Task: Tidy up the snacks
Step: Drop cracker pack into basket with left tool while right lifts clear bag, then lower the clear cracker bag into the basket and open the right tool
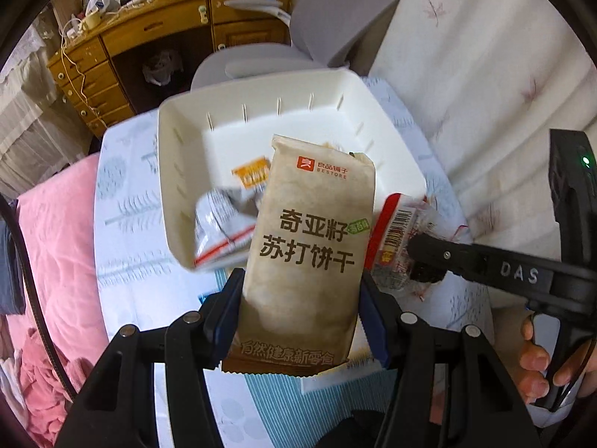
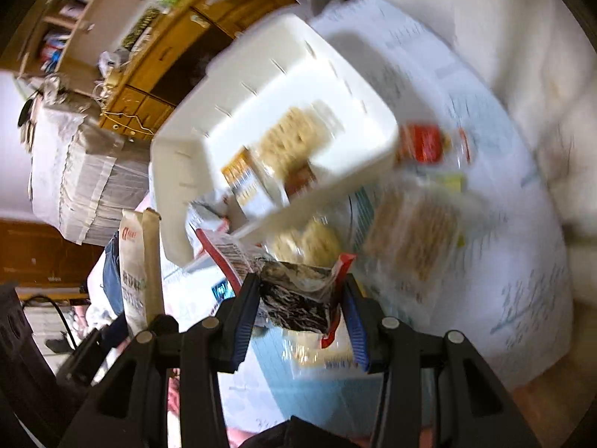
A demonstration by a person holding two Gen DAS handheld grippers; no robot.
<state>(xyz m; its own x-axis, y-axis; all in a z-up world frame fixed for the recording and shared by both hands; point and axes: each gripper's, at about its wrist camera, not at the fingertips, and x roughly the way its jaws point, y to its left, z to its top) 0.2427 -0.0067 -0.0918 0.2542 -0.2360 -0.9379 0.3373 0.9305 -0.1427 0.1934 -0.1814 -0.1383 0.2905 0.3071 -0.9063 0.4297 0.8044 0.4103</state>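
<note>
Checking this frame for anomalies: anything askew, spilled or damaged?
Nothing spilled or torn. The white bin holds a few packets. The left gripper grips the tan cracker pack upright; the right gripper pinches a crumpled red-edged snack packet. More packets lie loose on the table beside the bin.

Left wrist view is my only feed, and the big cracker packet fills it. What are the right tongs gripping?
Observer: The right tongs are shut on a clear packet with a red edge; dark contents show through it.
Operator: What in the basket is hidden from me?
Observer: A packet of pale crackers lies on its floor.
Operator: Anything out on the table?
Observer: Yes, though blurred: a clear cracker packet and a red packet lie beside the basket.
</note>
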